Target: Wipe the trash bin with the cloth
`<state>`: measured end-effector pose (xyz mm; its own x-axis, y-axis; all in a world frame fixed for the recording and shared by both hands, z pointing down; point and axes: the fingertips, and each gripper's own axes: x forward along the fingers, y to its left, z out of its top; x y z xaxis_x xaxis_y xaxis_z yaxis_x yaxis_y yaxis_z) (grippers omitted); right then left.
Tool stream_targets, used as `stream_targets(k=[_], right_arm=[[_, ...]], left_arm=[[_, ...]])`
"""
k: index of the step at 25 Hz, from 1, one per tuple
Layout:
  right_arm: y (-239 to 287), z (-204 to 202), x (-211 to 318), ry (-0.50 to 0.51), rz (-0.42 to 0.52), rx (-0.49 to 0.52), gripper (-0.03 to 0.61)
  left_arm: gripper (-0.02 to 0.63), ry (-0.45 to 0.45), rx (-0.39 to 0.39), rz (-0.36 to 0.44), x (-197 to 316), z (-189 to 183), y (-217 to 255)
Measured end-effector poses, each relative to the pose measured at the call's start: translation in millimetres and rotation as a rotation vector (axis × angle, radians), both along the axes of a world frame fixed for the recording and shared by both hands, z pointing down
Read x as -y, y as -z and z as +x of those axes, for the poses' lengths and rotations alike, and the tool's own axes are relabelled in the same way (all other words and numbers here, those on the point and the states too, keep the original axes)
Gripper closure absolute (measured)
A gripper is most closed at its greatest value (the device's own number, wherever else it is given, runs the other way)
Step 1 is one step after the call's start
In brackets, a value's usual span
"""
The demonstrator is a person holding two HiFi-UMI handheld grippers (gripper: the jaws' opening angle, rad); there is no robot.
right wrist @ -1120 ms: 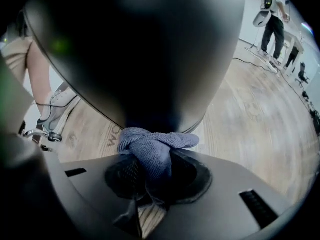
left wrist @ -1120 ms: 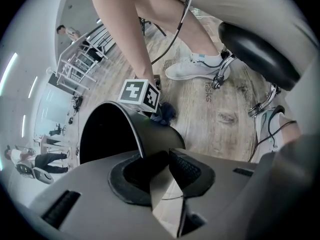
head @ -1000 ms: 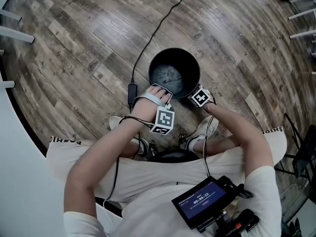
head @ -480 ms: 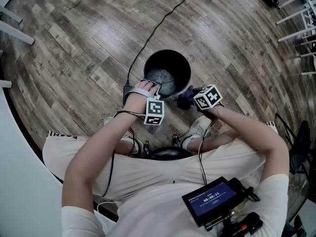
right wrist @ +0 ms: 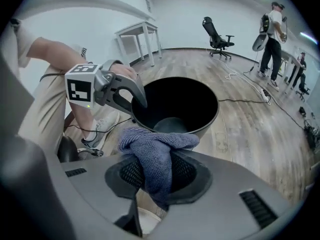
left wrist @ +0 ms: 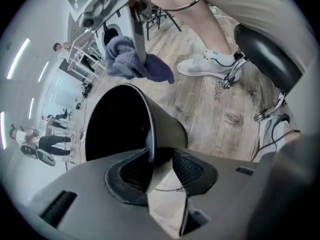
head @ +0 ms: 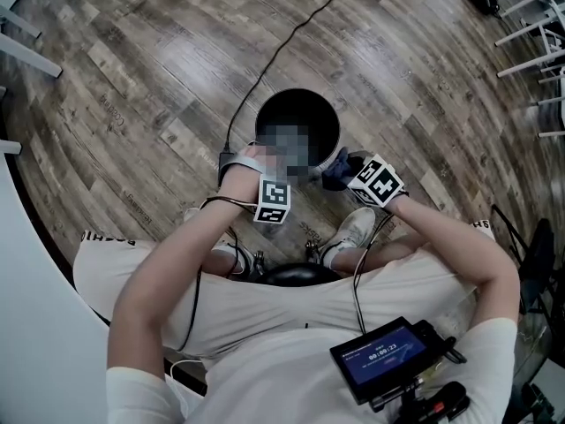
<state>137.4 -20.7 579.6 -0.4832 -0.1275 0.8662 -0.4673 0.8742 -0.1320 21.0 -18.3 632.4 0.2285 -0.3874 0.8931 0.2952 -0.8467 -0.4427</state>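
Observation:
The black trash bin stands upright on the wood floor in front of the seated person. My left gripper is at its near rim. In the left gripper view the rim runs between the jaws of the left gripper. They have just been closing, but the right pad still stands off the wall. My right gripper is shut on a bunched blue-grey cloth, held above the floor just outside the bin's near-right rim. In the head view the cloth is right of the bin.
A black cable runs across the floor to the bin's left side. The person's shoes and a black stool seat lie just behind the bin. A white table, an office chair and a standing person are farther off.
My right gripper has lifted the cloth up out of the bin to a spot beside its right rim. The left gripper has stayed at the near rim.

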Motion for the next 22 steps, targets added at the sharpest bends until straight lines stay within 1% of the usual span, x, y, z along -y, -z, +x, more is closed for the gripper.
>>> stream_targets(k=[3, 7, 10, 16, 20, 22], right_arm=[[-16, -3, 14, 0.027, 0.034, -0.010, 0.482], [-41, 0, 24, 0.098, 0.067, -0.063, 0.482], [-66, 5, 28, 0.081, 0.054, -0.082, 0.482], [-139, 13, 29, 0.059, 0.030, -0.083, 0.482], [-190, 12, 31, 0.118, 0.048, -0.124, 0.482], [-212, 15, 32, 0.130, 0.052, -0.153, 0.482]], left_arm=[[0.466, -0.032, 0.009, 0.003, -3, 1, 0], [0.482, -0.076, 0.019, 0.009, -7, 6, -1], [0.494, -0.103, 0.020, 0.009, -9, 11, -1], [0.502, -0.130, 0.009, 0.017, -14, 20, 0], [0.503, -0.140, 0.007, 0.004, -13, 23, 0], [0.503, -0.146, 0.004, 0.002, -13, 25, 1]])
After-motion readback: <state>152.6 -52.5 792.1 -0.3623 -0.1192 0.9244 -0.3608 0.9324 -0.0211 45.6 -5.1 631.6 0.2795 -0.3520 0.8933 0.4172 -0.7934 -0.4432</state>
